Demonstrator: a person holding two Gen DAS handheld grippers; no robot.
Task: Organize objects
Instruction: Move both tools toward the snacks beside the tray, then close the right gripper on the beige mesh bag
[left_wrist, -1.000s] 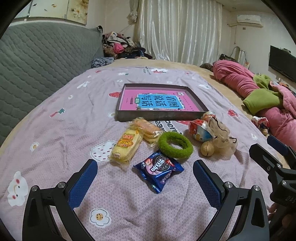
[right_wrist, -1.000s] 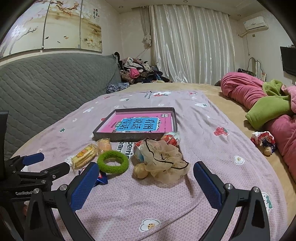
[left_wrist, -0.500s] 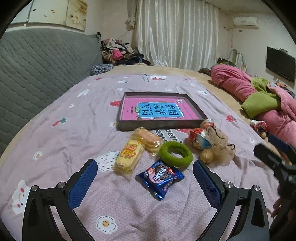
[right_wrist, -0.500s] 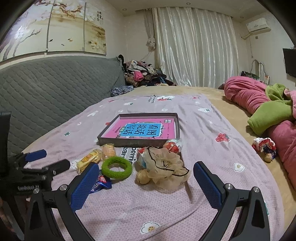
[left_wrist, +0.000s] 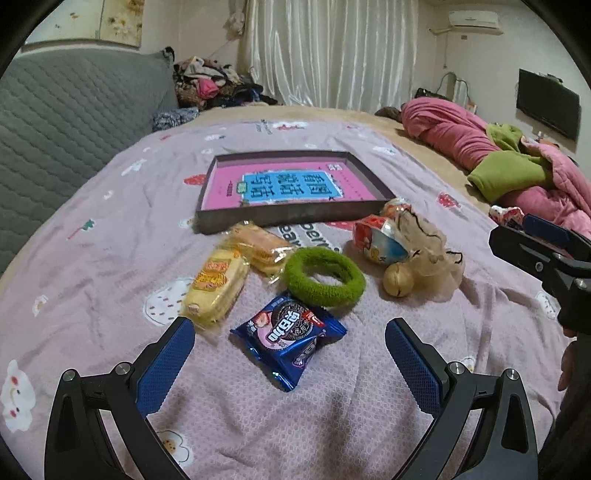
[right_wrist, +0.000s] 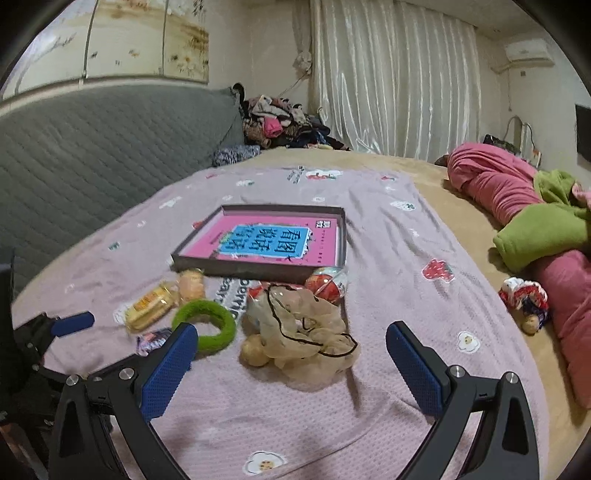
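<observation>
A lilac patterned bedspread (left_wrist: 110, 229) covers the bed. On it lies one shallow dark rectangular tray (left_wrist: 291, 218) holding a pink and blue book (left_wrist: 288, 186), its long side running left to right. Just in front sit two yellow wrapped cakes (left_wrist: 218, 284), one green fuzzy hair ring (left_wrist: 325, 277), one blue foil cookie packet (left_wrist: 290, 338) lying diagonally, one beige gauze pouch (right_wrist: 306, 332) and one gold bell (left_wrist: 399, 282). The left gripper (left_wrist: 290, 363) and right gripper (right_wrist: 291, 360) both gape wide, holding nothing; the packet lies between the left fingers (left_wrist: 166, 363).
</observation>
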